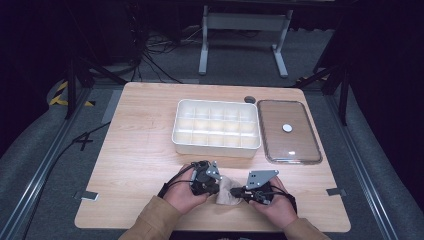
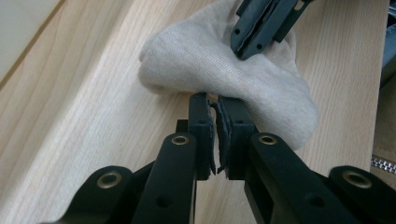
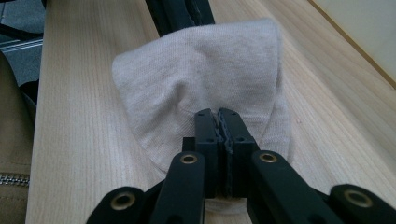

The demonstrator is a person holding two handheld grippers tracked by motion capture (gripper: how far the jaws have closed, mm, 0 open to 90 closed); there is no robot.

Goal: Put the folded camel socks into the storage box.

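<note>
A beige sock [image 1: 229, 190] lies bunched on the desk [image 1: 140, 150] near its front edge, between the two hands. The left hand-held gripper [image 2: 217, 105] pinches its edge with jaws nearly together, while the right hand-held gripper [image 3: 219, 116] is clamped on its opposite side

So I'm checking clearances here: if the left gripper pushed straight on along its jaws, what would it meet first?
The beige sock. The left gripper has its nearly closed jaw tips right at the sock's edge, so cloth comes first. Beyond it, probably the right gripper, which pinches the sock's far side, though depth there is hard to judge.
</note>
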